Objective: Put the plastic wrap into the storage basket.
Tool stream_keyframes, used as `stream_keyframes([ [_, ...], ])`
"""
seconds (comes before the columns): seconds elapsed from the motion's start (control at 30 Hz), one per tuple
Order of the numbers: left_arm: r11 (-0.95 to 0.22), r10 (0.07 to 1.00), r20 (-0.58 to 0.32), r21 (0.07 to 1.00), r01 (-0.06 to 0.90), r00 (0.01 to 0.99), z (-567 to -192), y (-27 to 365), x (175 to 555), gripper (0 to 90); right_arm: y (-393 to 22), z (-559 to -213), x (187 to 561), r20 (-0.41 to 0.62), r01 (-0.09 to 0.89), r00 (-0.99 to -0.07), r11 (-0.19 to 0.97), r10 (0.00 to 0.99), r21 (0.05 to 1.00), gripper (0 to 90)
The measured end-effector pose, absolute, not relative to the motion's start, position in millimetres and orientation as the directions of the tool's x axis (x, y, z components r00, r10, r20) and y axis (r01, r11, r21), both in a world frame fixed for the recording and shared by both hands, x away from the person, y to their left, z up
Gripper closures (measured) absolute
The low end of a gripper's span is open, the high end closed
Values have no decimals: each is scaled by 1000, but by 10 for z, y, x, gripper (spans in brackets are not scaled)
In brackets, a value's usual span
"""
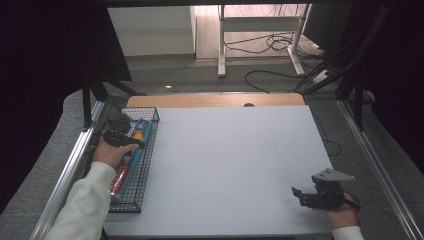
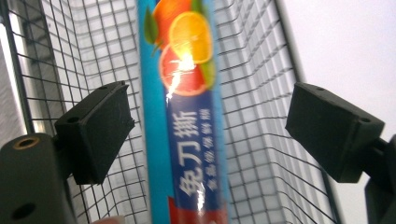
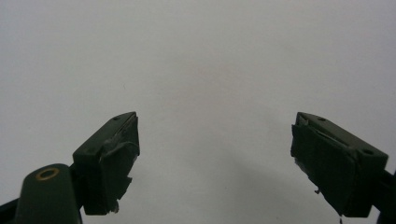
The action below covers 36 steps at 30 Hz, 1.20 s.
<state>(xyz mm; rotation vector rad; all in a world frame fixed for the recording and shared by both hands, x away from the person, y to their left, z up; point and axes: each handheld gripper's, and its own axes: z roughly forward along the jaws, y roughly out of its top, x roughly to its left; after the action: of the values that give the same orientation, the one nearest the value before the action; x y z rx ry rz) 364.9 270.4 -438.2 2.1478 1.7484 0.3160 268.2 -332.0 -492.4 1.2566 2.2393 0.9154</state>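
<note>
A long blue box printed with citrus fruit and Chinese characters lies in a black wire basket at the table's left edge; the blue box has a red near end. My left gripper hovers over the box with its jaws open, one on each side of it and not touching. In the high view the left gripper sits above the basket's far half. My right gripper is open over bare white table, and the right gripper rests near the front right corner.
The white table top spreads between the two hands. A wooden strip runs along its far edge. Metal rails flank both sides, and cables and a stand's legs lie on the floor beyond.
</note>
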Motion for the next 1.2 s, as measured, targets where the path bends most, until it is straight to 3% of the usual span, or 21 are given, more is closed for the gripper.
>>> stream_keyframes([
  [0.23,-225,948,-84,506,833,307,-4262,2546,3322,150,-3311,-4923,2680,-35,592,-507,378,861,712,160],
  [0.77,-407,825,-112,561,720,554,-4622,1681,2863,151,-3308,-4921,2673,-40,587,-512,383,858,713,158],
  [1.17,-336,799,-199,634,696,567,-4869,1505,2610,176,-3289,-4927,2668,-42,582,-520,390,853,714,156],
  [1.2,-388,823,-98,624,678,560,-4890,1456,2582,177,-3286,-4927,2668,-43,581,-521,391,852,714,157],
])
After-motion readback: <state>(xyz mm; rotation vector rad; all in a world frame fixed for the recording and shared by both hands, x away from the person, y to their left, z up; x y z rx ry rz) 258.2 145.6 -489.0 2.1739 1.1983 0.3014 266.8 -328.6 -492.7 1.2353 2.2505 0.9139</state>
